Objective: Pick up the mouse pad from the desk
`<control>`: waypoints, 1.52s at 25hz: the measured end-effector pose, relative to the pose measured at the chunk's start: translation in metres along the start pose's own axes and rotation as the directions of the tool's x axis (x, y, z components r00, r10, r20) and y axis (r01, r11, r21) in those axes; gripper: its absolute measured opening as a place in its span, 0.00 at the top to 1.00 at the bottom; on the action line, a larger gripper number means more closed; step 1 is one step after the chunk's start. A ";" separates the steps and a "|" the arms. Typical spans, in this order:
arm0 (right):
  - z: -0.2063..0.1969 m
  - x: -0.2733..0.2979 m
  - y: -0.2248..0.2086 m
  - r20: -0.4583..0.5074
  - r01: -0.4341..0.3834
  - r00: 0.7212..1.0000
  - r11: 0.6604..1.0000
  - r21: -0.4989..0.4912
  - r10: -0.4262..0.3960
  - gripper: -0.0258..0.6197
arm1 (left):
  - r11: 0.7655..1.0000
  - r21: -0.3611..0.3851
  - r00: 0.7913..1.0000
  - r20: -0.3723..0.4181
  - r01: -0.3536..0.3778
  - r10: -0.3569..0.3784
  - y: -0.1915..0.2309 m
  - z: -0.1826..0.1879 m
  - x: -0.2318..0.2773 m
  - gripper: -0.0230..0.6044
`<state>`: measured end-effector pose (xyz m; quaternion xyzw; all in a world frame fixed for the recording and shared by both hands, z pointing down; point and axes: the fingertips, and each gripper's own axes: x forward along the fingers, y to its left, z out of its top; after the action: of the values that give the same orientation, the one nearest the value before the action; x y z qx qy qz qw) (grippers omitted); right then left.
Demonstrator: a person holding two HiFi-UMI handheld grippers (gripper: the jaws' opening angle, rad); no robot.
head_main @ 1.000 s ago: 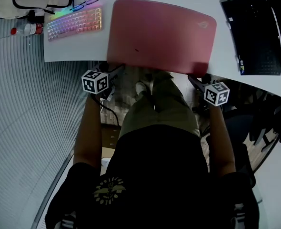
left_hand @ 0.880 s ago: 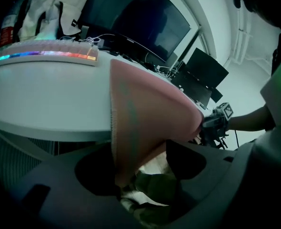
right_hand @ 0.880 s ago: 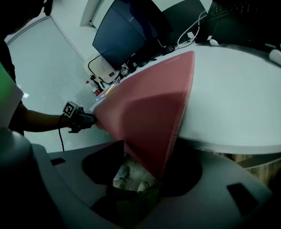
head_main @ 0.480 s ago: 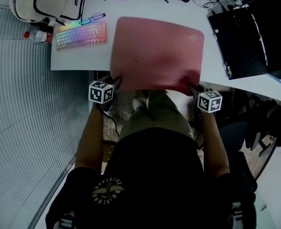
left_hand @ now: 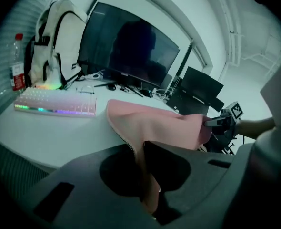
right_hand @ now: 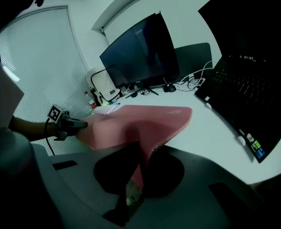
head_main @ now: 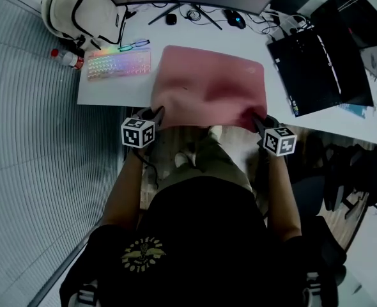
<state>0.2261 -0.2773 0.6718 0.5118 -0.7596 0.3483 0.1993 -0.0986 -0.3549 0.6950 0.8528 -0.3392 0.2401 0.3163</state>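
The pink mouse pad (head_main: 211,85) lies on the white desk (head_main: 108,91), its near edge lifted and sagging between my two grippers. My left gripper (head_main: 158,112) grips the near left corner; its jaws are closing with the pad (left_hand: 155,123) pinched between them (left_hand: 143,151). At the near right corner my right gripper (head_main: 257,120) is shut on the pad (right_hand: 145,120), which folds down between its jaws (right_hand: 140,159). The pad's far edge still rests on the desk.
A backlit keyboard (head_main: 119,64) and glasses (head_main: 134,44) lie left of the pad. A water bottle (head_main: 67,57) and a white backpack (head_main: 86,11) sit at the far left. A black laptop (head_main: 316,56) is right, a monitor (left_hand: 126,51) and cables behind.
Both grippers have shut on the pad's near corners and risen, lifting its near edge off the desk. The head view now shows more of the desk's far side.
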 end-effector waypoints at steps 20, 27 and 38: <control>0.125 -0.093 0.049 0.294 0.051 0.956 0.990 -0.133 -0.010 0.93 | 0.989 0.145 0.954 0.298 0.002 -0.046 -0.041 0.152 -0.098 0.92; 0.155 -0.134 0.080 0.382 0.073 0.924 0.978 -0.198 0.008 0.93 | 0.979 0.202 0.927 0.369 -0.011 -0.065 -0.061 0.186 -0.146 0.92; 0.194 -0.192 0.130 0.494 0.052 0.867 0.973 -0.226 0.069 0.93 | 0.964 0.263 0.870 0.485 -0.044 -0.092 -0.094 0.232 -0.229 0.92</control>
<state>0.1933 -0.2660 0.3714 0.5542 -0.8228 0.1141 0.0532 -0.1346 -0.3672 0.3581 0.9244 -0.3626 0.0542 0.1054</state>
